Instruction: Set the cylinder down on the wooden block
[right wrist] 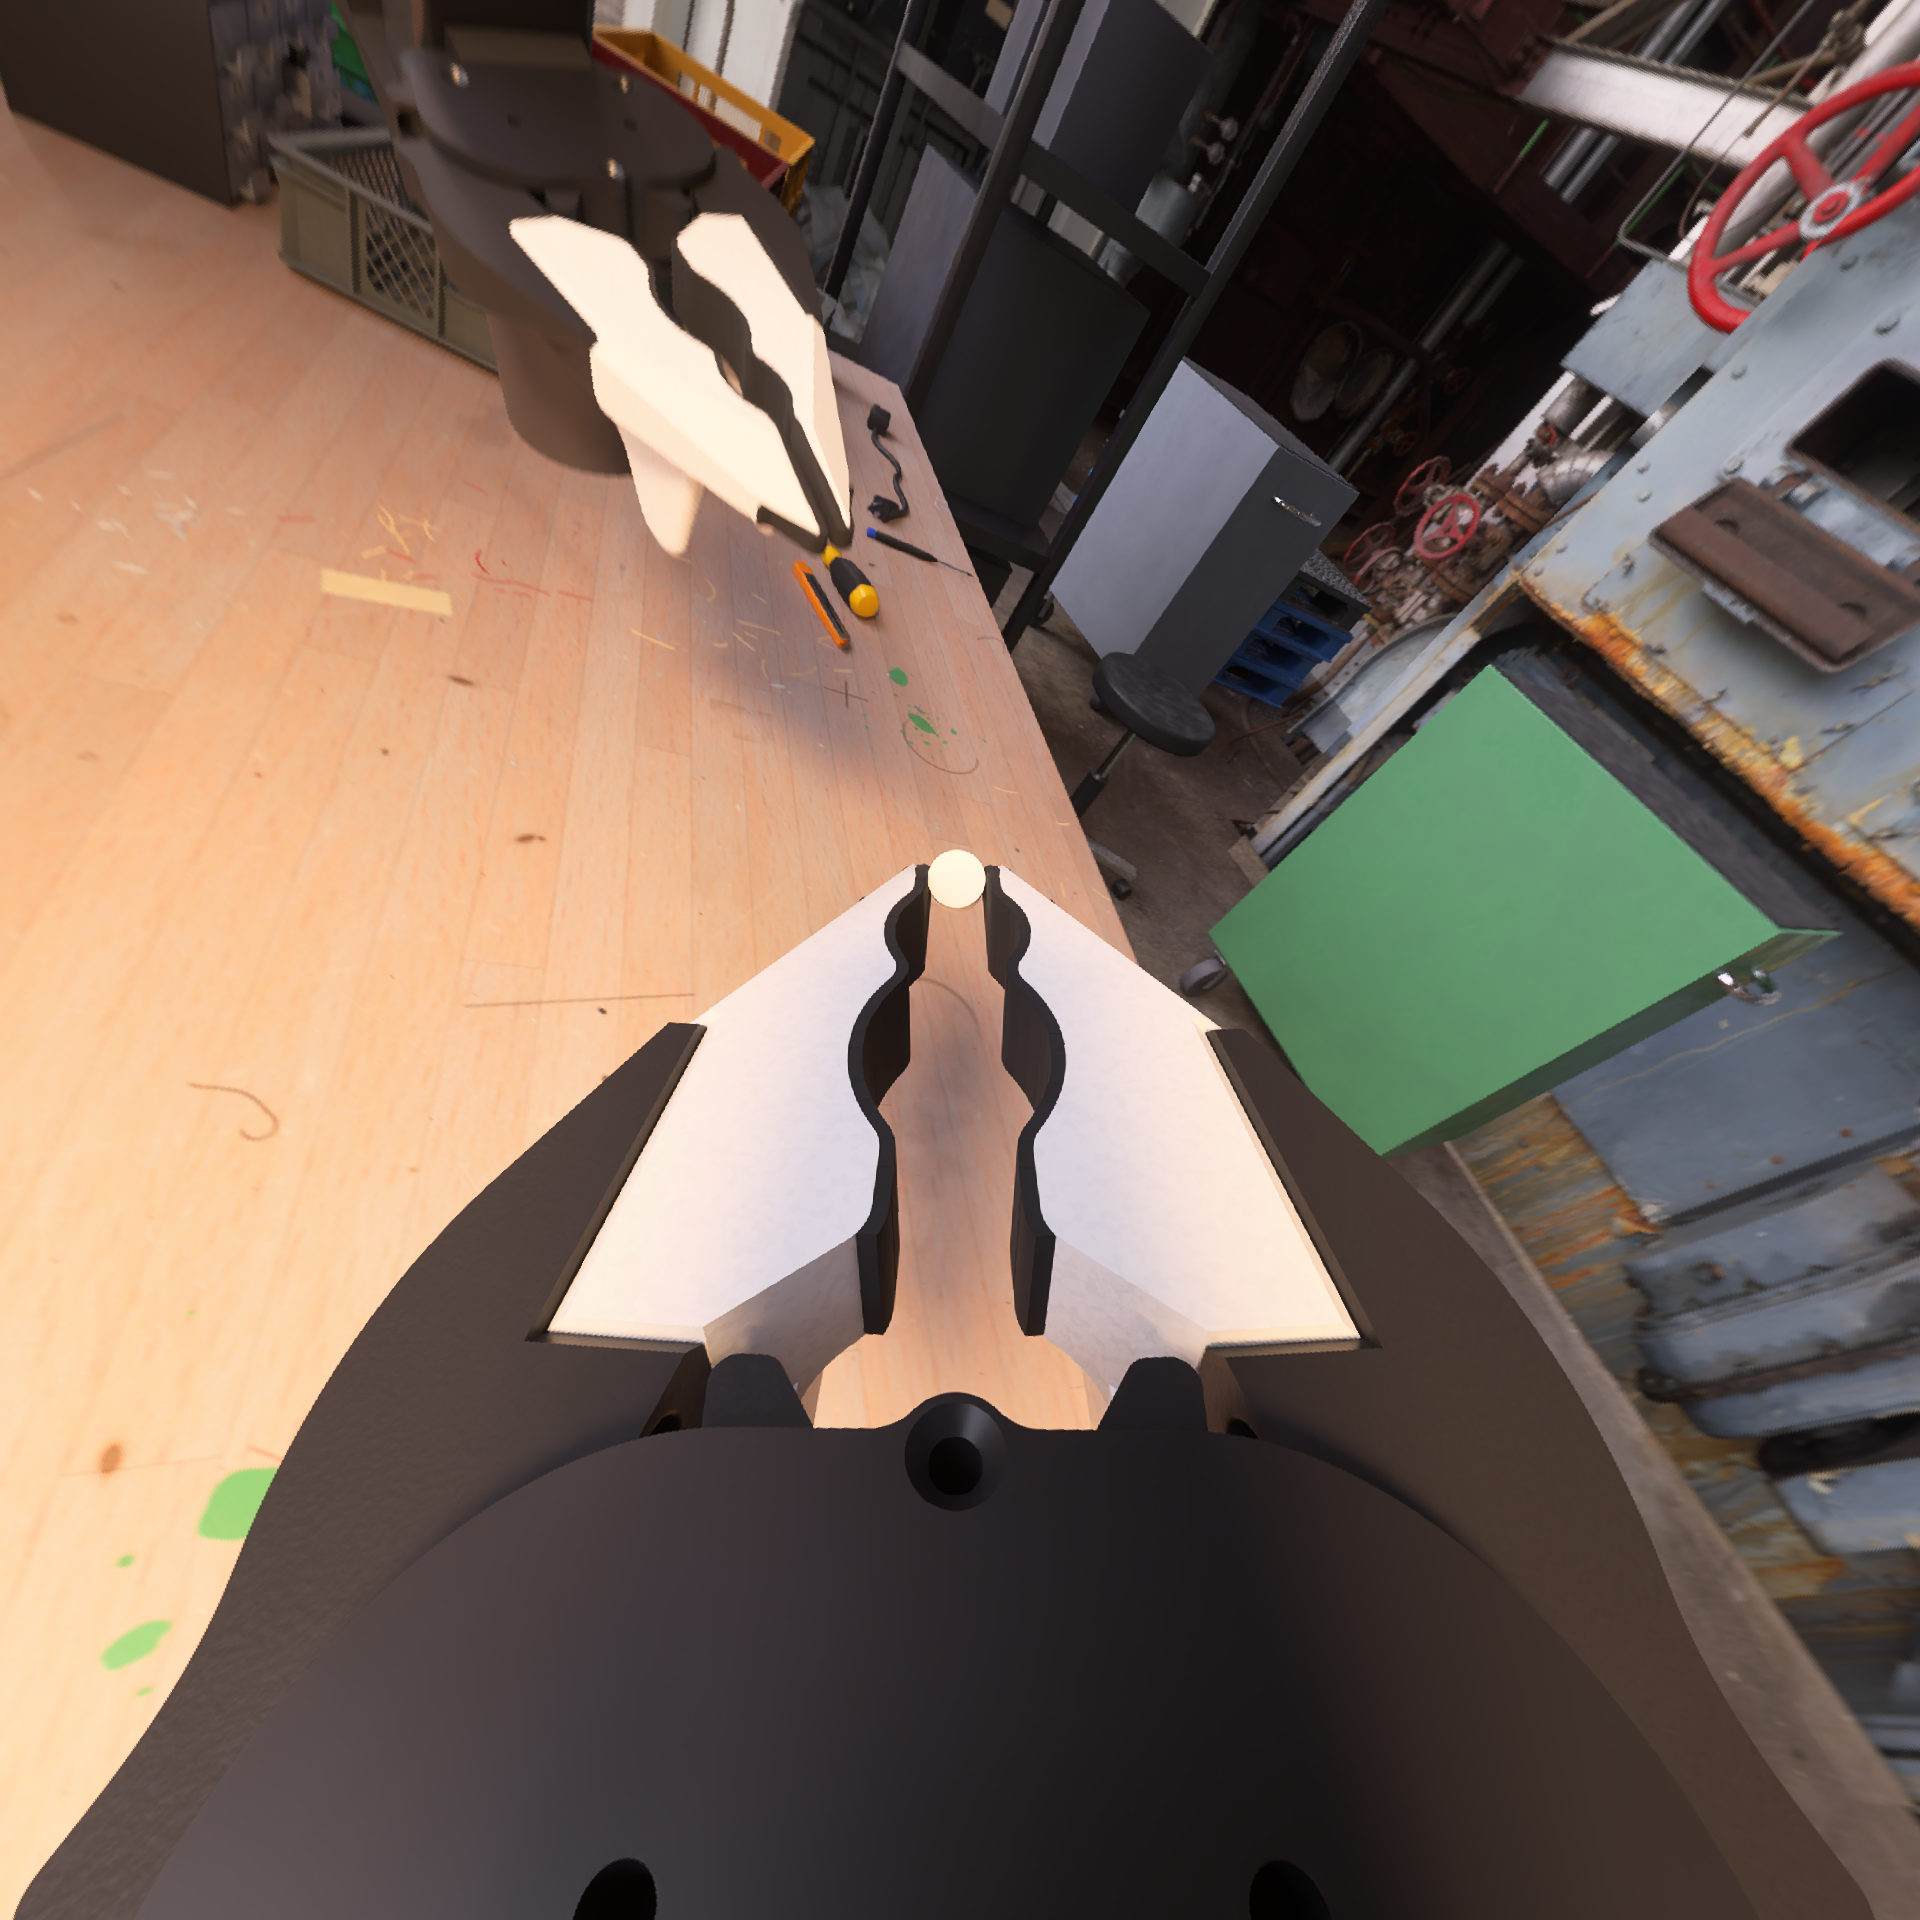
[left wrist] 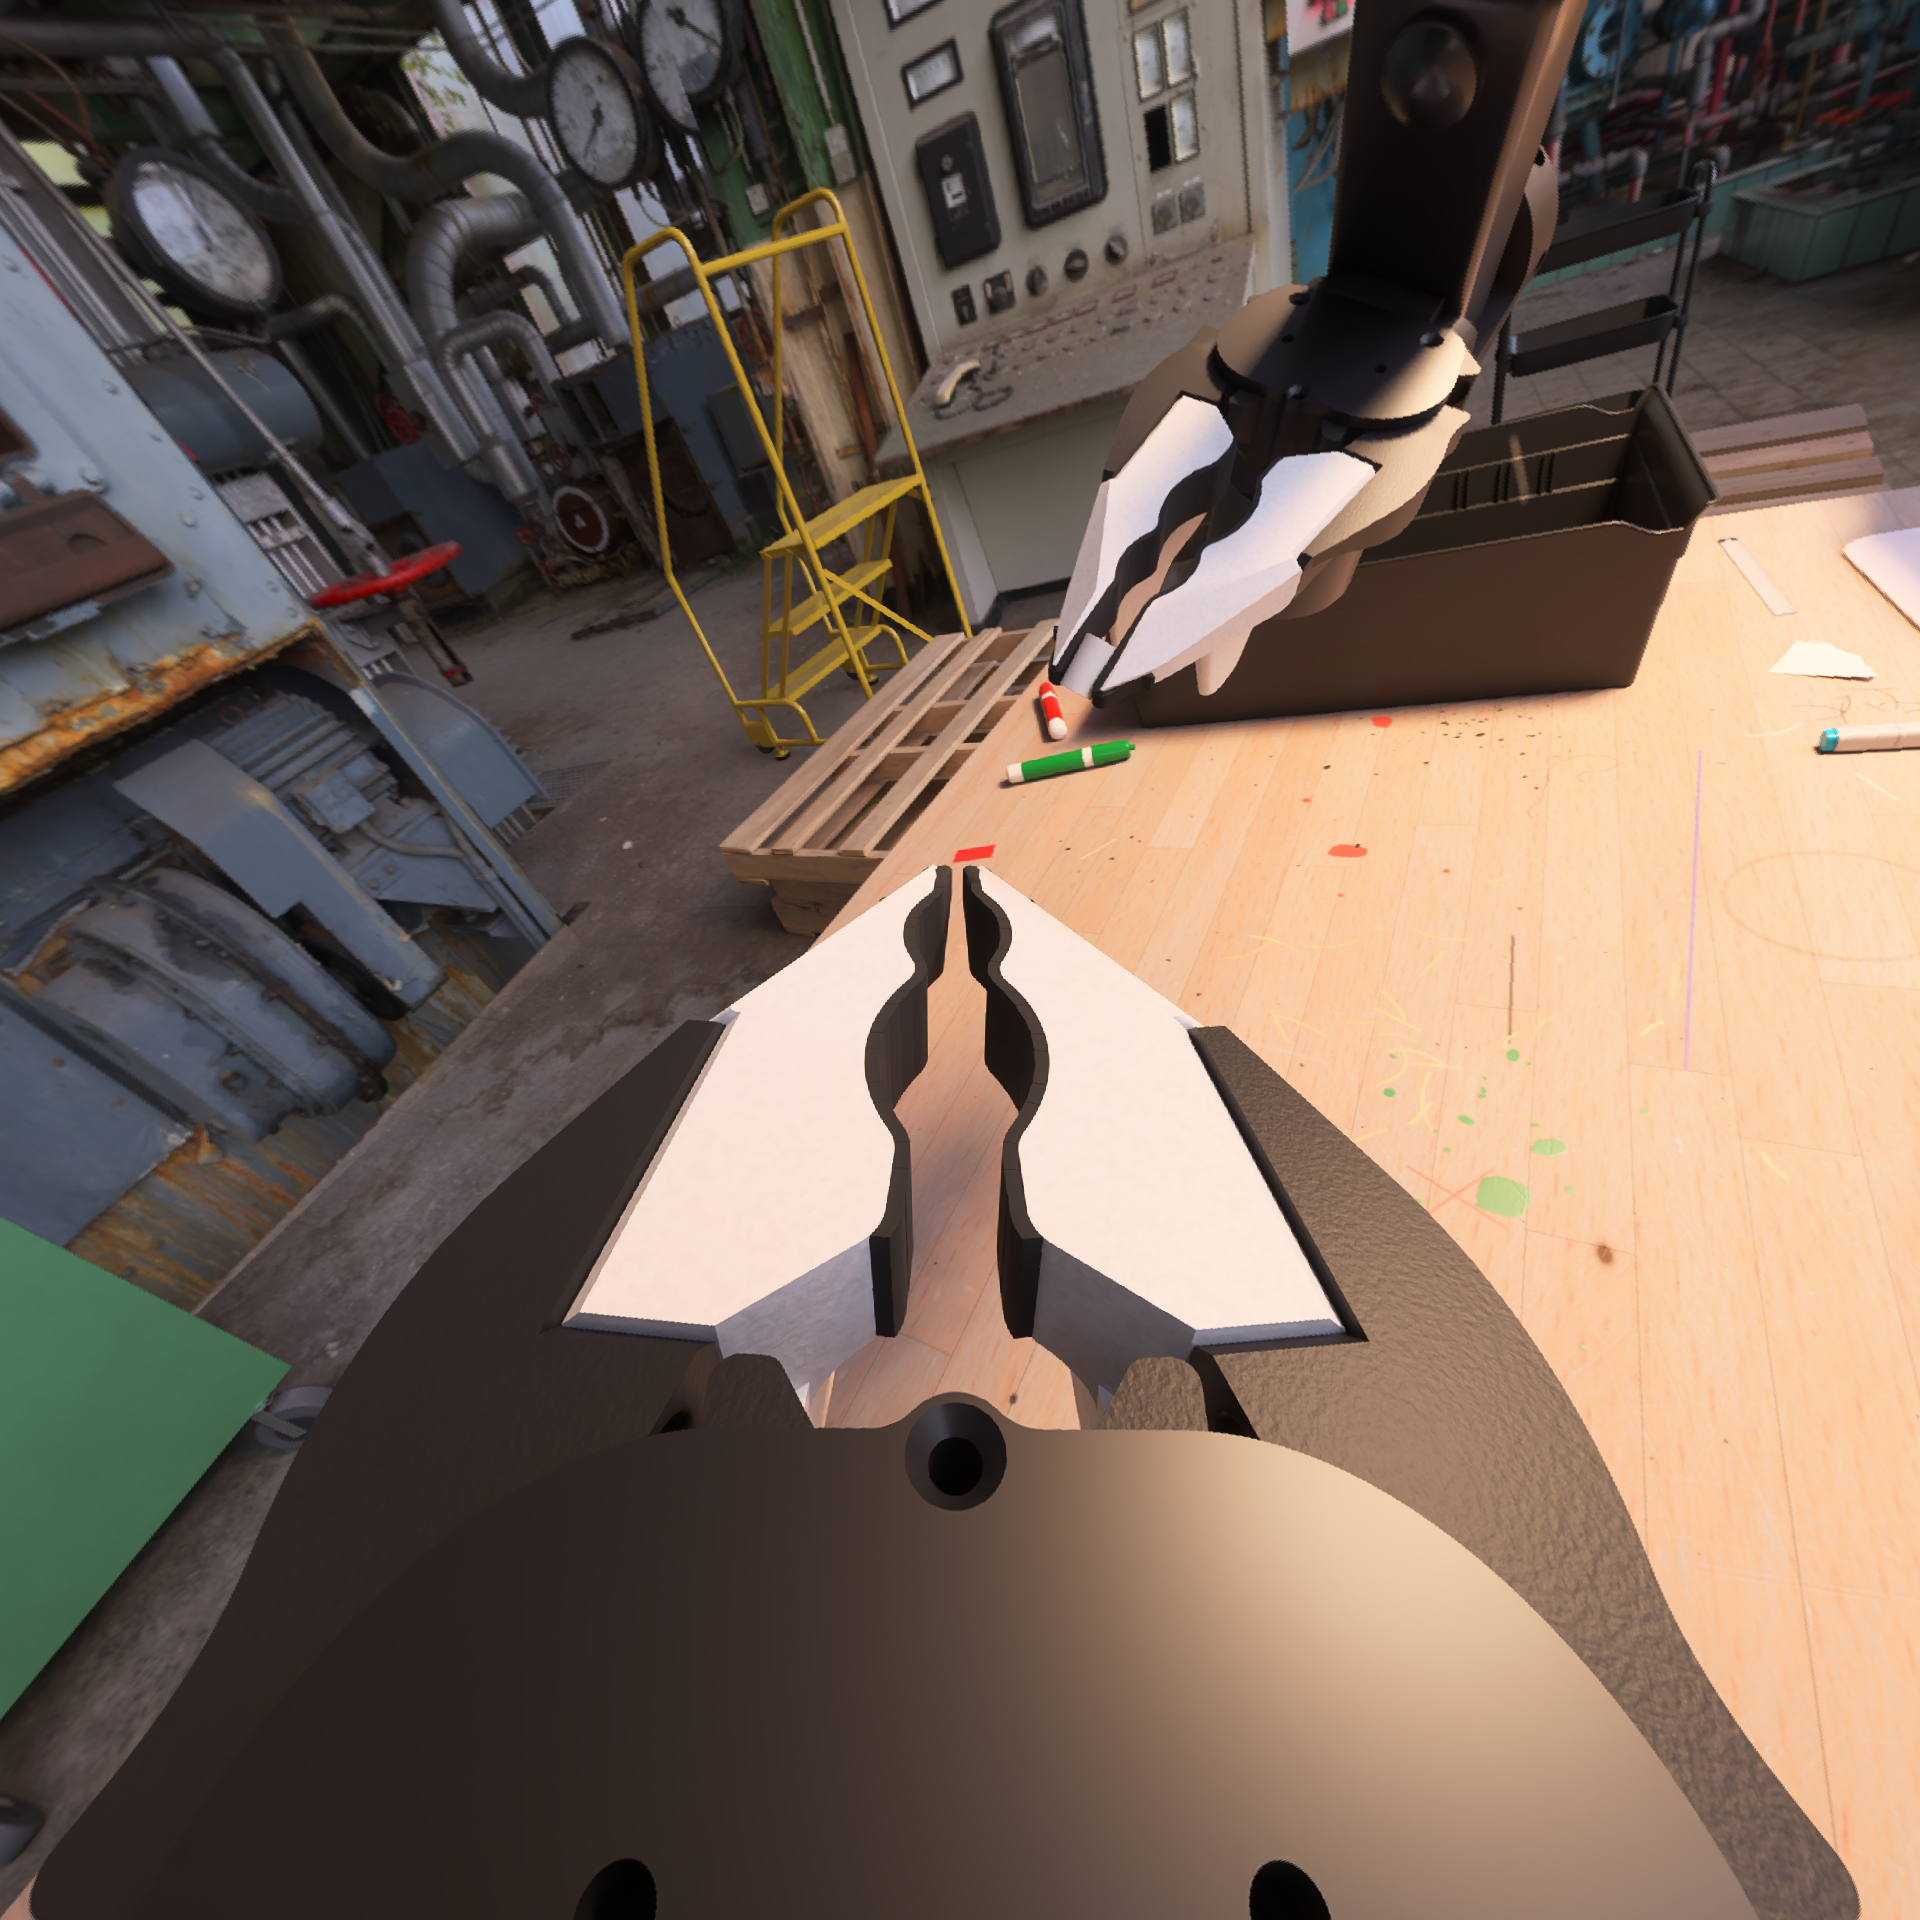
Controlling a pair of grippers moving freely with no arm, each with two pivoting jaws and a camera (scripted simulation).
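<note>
1. Left wrist view: left hand-held gripper (left wrist: 957, 876) closed to a narrow slit, tips almost touching, nothing between them. Positioned above the tabletop (left wrist: 1455, 1039) near its left edge.
2. Small red patch (left wrist: 974, 853) on the tabletop just beyond the fingertips; identity cannot be told.
3. Right hand-held gripper (left wrist: 1091, 686) farther off, pointing down at the tabletop beside a dark bin (left wrist: 1507, 603). Grasp contents not discernible from here.
4. Red marker (left wrist: 1051, 713) lying just beside that gripper's tips; green marker (left wrist: 1070, 761) lying slightly nearer. Paint spots scattered over the wood.
5. Wooden pallet (left wrist: 894, 748) beyond the tabletop edge, lower down; yellow step ladder (left wrist: 790, 478) behind it.
6. Right wrist view: right hand-held gripper (right wrist: 956, 878) narrowly set, clamped on the cylinder (right wrist: 955, 879). Cylinder seen end-on as a cream disc held at the fingertips, above the tabletop (right wrist: 416, 831) near its right edge.
7. Left hand-held gripper (right wrist: 821, 530) farther off, angled down, fingers close together.
8. Yellow-handled screwdriver (right wrist: 852, 587) and orange knife (right wrist: 821, 603) on the tabletop below it.
9. Green cabinet (right wrist: 1486, 914) beside the tabletop.
10. Wooden block: not identifiable with certainty in either view.
</note>
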